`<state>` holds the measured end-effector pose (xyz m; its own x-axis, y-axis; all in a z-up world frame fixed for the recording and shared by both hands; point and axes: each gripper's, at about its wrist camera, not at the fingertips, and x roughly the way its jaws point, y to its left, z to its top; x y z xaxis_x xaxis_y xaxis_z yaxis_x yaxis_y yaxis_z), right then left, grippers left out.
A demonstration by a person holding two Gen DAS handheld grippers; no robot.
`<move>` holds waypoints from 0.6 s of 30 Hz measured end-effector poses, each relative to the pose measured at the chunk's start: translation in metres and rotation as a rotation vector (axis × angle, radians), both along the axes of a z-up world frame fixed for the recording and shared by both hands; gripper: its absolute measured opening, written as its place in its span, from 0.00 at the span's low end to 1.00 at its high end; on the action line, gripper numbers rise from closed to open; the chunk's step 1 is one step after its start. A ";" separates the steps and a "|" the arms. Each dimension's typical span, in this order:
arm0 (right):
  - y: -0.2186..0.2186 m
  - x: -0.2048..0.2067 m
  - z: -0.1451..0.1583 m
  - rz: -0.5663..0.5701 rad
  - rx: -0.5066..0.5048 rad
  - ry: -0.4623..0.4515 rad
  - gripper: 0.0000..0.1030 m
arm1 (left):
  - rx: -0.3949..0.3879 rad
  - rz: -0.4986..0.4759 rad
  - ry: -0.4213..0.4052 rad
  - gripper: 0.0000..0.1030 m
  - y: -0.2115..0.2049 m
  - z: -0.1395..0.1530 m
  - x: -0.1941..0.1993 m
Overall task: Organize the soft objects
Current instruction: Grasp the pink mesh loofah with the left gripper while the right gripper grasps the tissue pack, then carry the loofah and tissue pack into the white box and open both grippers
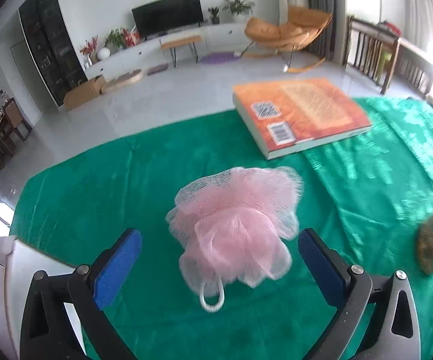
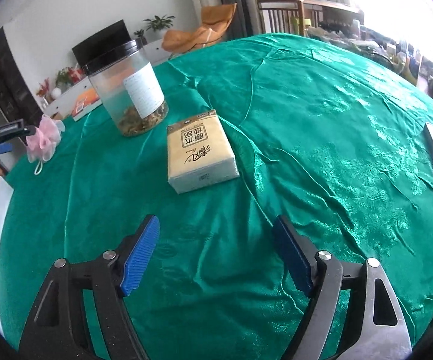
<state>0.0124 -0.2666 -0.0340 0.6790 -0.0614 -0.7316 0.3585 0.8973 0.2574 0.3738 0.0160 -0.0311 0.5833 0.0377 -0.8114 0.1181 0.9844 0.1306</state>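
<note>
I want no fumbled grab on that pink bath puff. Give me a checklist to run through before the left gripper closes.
1. Left gripper open: ok.
2. Pink bath puff lies between its fingers: ok.
3. Fingers touching the puff: cannot tell.
4. Book apart from the puff: ok.
5. Right gripper open and empty, nowhere near the puff: ok.
6. Tissue pack and jar away from the puff: ok.

Daylight floods in from windows far off to my right, blowing the upper right corner of both views to white. The green cloth (image 2: 321, 126) ahead of my right gripper (image 2: 216, 255) shines on its creases. Beyond my left gripper (image 1: 219, 258), the book (image 1: 300, 114) and cloth smear with blur. Fisheye bends and darkens every edge.
</note>
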 end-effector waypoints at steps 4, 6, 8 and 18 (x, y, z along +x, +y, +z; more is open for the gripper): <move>-0.023 0.001 0.023 -0.052 0.015 -0.102 0.79 | 0.031 0.025 0.044 0.99 -0.001 -0.029 0.023; -0.029 0.034 0.027 0.042 0.020 -0.056 0.79 | -0.042 0.007 0.061 0.59 0.001 -0.032 0.025; -0.025 0.074 0.023 0.149 -0.022 0.040 0.79 | -0.093 0.008 0.096 0.46 0.002 -0.033 0.026; -0.043 0.118 0.035 0.185 -0.053 0.134 0.53 | -0.366 -0.104 0.065 0.32 0.030 0.027 -0.069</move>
<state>0.1307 -0.3099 0.0008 0.5789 0.0141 -0.8153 0.2147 0.9619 0.1690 0.3048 0.0457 -0.0041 0.5158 -0.3184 -0.7953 0.2164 0.9467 -0.2387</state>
